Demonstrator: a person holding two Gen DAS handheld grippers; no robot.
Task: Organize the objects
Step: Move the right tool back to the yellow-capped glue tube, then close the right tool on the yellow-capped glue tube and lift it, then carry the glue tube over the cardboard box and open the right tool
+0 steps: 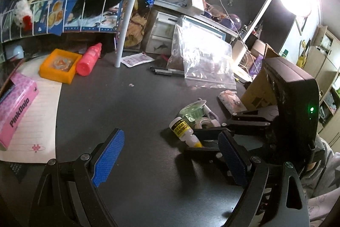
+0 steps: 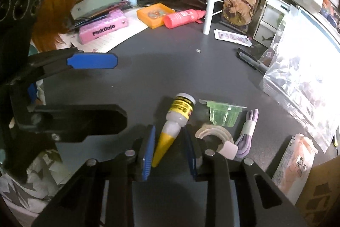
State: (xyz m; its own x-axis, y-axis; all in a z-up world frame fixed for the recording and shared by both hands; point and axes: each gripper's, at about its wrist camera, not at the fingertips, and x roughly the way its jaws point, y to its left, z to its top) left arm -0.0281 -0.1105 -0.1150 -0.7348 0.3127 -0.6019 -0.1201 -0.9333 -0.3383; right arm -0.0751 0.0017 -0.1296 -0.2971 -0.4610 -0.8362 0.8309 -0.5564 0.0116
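You are bracketing the small white glue bottle with yellow nozzle [image 2: 177,127], lying on the dark tabletop [image 2: 159,69], between your right gripper [image 2: 170,152]'s blue pads, narrowed but not yet clamping; your left gripper [image 1: 170,163] is hovering spread wide, empty, alongside.

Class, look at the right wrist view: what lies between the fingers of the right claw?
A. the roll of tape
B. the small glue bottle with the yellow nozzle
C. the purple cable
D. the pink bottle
B: the glue bottle lies on the dark table with its yellow nozzle between the blue pads of the right claw; whether they grip it is unclear.
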